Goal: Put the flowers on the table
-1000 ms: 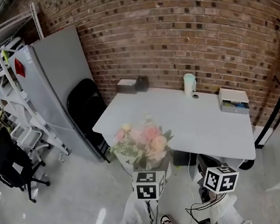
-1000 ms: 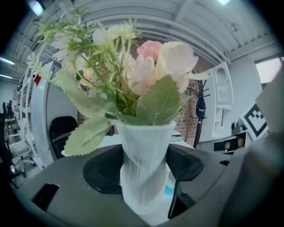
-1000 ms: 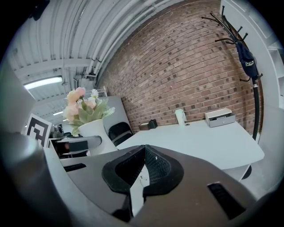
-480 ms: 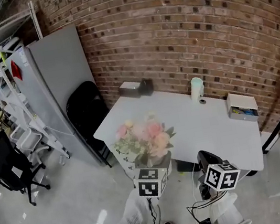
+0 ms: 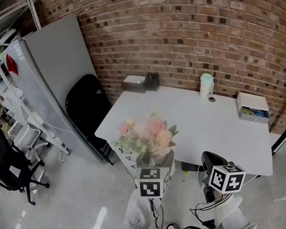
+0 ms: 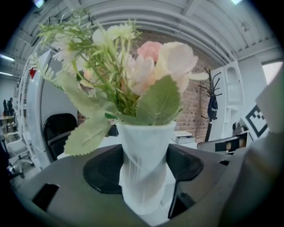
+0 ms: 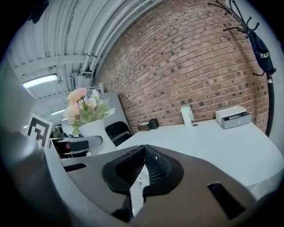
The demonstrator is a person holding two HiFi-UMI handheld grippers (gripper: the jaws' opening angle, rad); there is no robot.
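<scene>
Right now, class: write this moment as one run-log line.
left gripper: shut on vase of flowers | right gripper: shut, empty | table: vase not on it yet

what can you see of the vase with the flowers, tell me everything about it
The vase is white, ribbed and matte, flaring slightly at the rim. It stands upright, clamped low on its body between the jaws of the left gripper. It holds pale pink and cream flowers with broad green leaves. The head view shows it held in the air by the near left corner of the white table, not yet set down.
</scene>
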